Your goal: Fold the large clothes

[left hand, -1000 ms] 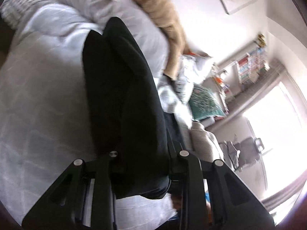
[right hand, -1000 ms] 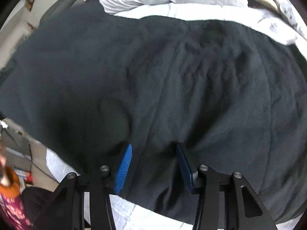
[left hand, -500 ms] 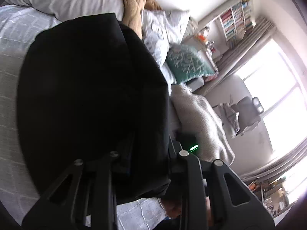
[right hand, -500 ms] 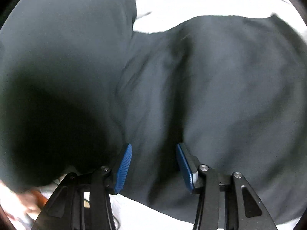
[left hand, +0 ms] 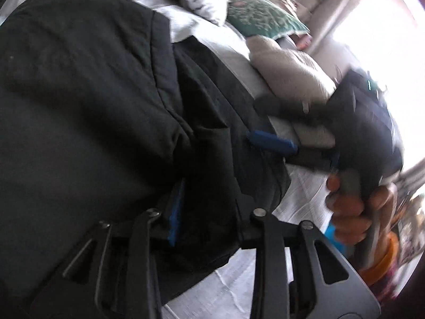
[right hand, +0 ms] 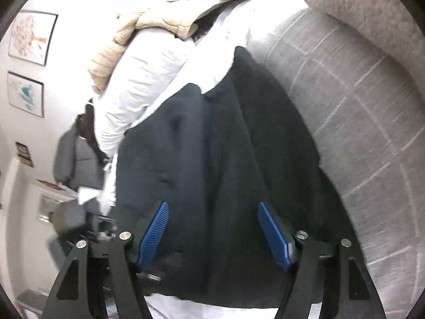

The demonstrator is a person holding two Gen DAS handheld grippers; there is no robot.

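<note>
Both my grippers sit at the near hem of the black garment (right hand: 225,159), whose long axis runs up-frame over the grey bedspread (right hand: 358,133): my left gripper (left hand: 207,212) pinches cloth, my right gripper (right hand: 212,231) gapes wide astride it.

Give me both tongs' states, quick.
Left tongs: cannot be told, black padded fabric garment bunched between.
Right tongs: open over it.

The big black garment (right hand: 225,159) is matt, soft cloth, faintly creased. The grey quilted bedspread (right hand: 358,111) looks stitched and woven. Ribbed blue rubbery pads (right hand: 154,231) line matt black plastic fingers with shiny metal pins.
</note>
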